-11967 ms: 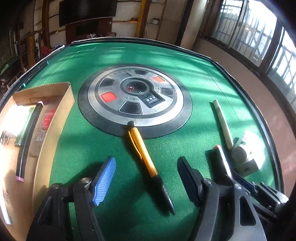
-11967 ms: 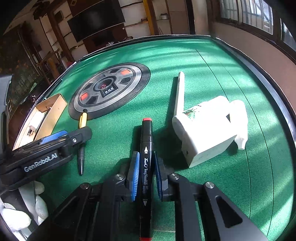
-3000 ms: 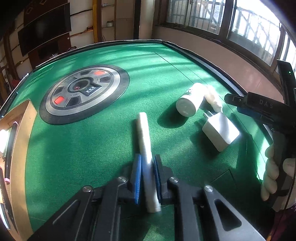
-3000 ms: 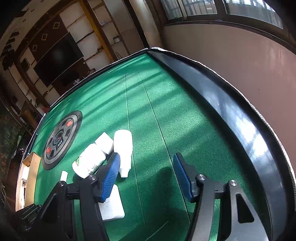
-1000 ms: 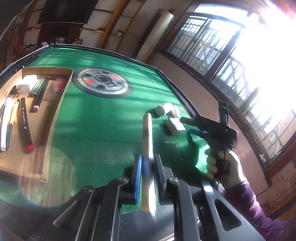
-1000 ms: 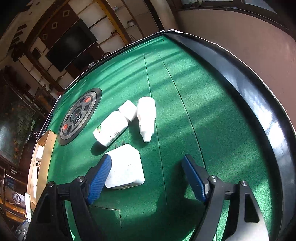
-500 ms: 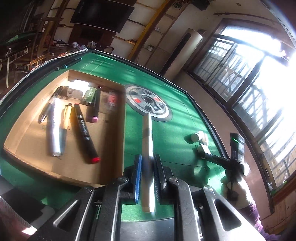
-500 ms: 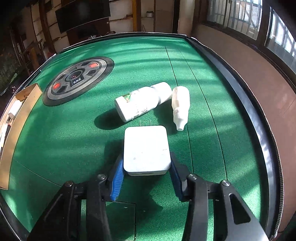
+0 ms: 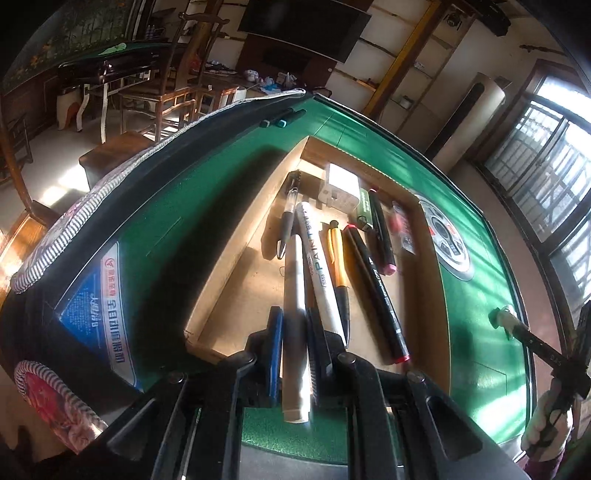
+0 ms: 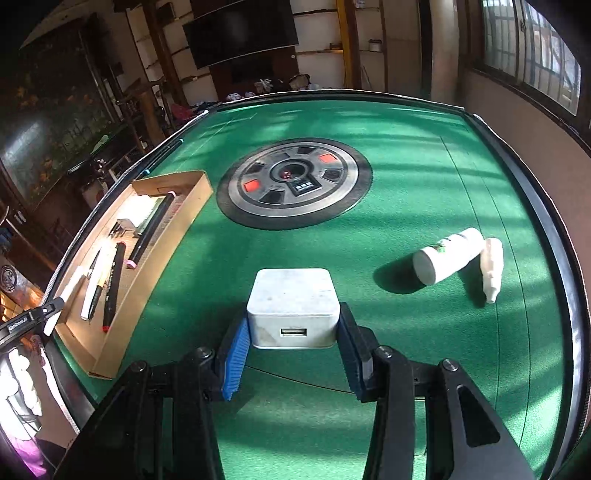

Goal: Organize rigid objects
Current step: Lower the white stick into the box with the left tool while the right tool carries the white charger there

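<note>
Beyond the green-felted table point(image 10: 406, 155), a dark television point(image 10: 240, 33) hangs on a pale wall with wooden shelving. Barred windows point(image 9: 535, 177) pour sunlight in; wooden chairs point(image 9: 166, 99) stand on pale floor.

We see strong sun coming in from the windows point(image 9: 546, 155) on the right. It lays bright stripes and dark stripes across the green table point(image 10: 424, 155). The cardboard box point(image 9: 236, 280) glows warm where the sun hits it, and its left wall throws a big dark shadow on the felt. The white bottle point(image 10: 447, 254) has a sharp black shadow beside it. The room behind is dim. Both pictures bend round at the edges, with black corners. Things close to us look a bit soft and fuzzy.
</note>
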Available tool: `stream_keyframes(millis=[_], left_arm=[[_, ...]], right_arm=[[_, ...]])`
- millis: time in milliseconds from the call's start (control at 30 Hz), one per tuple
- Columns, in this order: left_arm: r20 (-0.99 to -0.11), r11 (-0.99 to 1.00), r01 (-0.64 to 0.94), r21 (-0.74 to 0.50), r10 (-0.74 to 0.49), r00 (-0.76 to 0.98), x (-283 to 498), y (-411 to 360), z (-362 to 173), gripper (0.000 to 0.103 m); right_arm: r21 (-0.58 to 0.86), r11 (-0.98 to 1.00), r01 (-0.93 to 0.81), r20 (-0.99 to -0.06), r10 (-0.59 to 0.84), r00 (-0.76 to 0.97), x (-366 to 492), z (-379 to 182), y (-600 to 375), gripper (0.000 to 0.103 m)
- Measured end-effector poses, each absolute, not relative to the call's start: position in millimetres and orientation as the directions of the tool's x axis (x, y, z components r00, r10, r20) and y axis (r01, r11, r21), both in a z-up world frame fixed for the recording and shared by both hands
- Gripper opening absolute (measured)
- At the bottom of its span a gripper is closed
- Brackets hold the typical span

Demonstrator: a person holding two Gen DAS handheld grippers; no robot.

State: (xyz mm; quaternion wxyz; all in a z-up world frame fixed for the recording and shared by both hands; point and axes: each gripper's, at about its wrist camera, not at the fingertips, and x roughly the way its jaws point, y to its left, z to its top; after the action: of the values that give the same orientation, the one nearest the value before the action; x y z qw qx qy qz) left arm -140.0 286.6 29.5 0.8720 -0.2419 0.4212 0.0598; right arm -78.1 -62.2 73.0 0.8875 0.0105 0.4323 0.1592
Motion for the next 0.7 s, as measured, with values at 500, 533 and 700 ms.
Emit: stream_keyframes(millis=[500,533,700], left_arm=[[-0.729,0.865,-0.303,-0.401,-0.101,0.677,-149.5,276.2,37.1,0.047],[-0.721,0.862,-0.297,-0.410,-0.106,0.685,-153.2,273.5,38.9,0.048],[-0.689,0.851,-0.277,-0.446,-0.129,0.713,-167.8,265.9,44.5,0.055]], right_arm=[[0.160,0.817,-0.555,-0.800,0.436,0.412,-74.7,69.4,119.8,0.044],[0.132,0.819,-0.559,-0.807,0.416,0.419,-72.9,65.7,128.8,0.044],[-0.011,0.829,-0.559,-0.839,0.296,0.457,-67.9,42.3,163.2,0.044]])
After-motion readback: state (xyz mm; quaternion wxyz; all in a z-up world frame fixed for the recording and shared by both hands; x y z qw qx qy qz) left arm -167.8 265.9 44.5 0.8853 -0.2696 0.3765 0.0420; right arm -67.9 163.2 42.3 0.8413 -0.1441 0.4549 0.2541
